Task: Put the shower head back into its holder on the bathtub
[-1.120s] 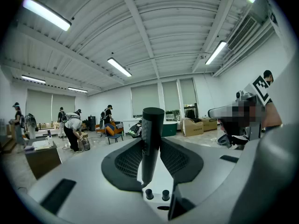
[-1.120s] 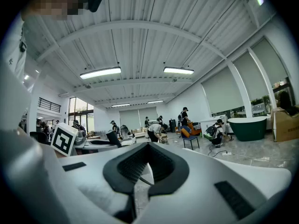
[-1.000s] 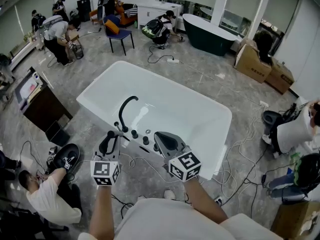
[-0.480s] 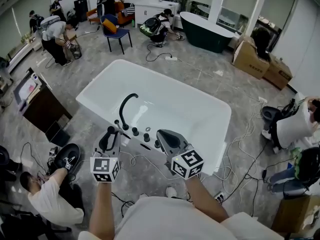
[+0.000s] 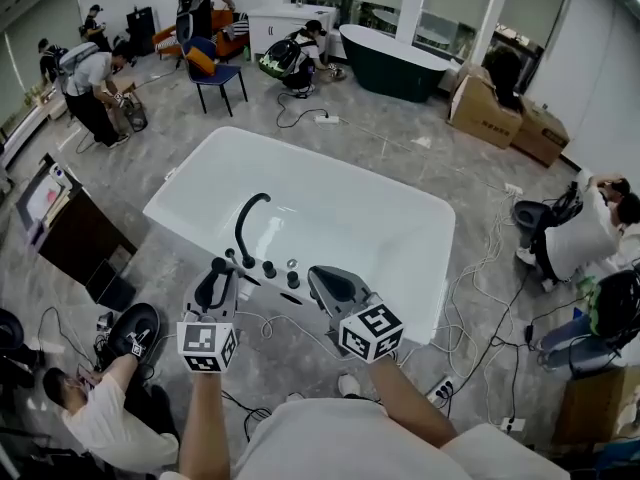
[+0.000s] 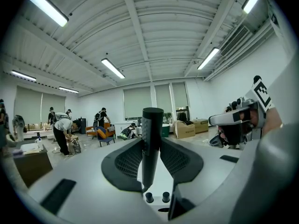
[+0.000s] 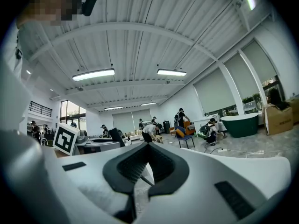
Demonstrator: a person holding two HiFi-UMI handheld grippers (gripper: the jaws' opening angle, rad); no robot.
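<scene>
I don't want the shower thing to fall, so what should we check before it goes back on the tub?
1. Left gripper shut on the shower head: ok.
2. Shower head seated in its holder: not ok, it is in the jaws.
3. Right gripper shut, holding nothing: ok.
4. Holder found beside the faucet and knobs on the bathtub rim: cannot tell.

Left gripper [image 5: 219, 279] clamped, right gripper [image 5: 324, 279] closed, both held forward
</scene>
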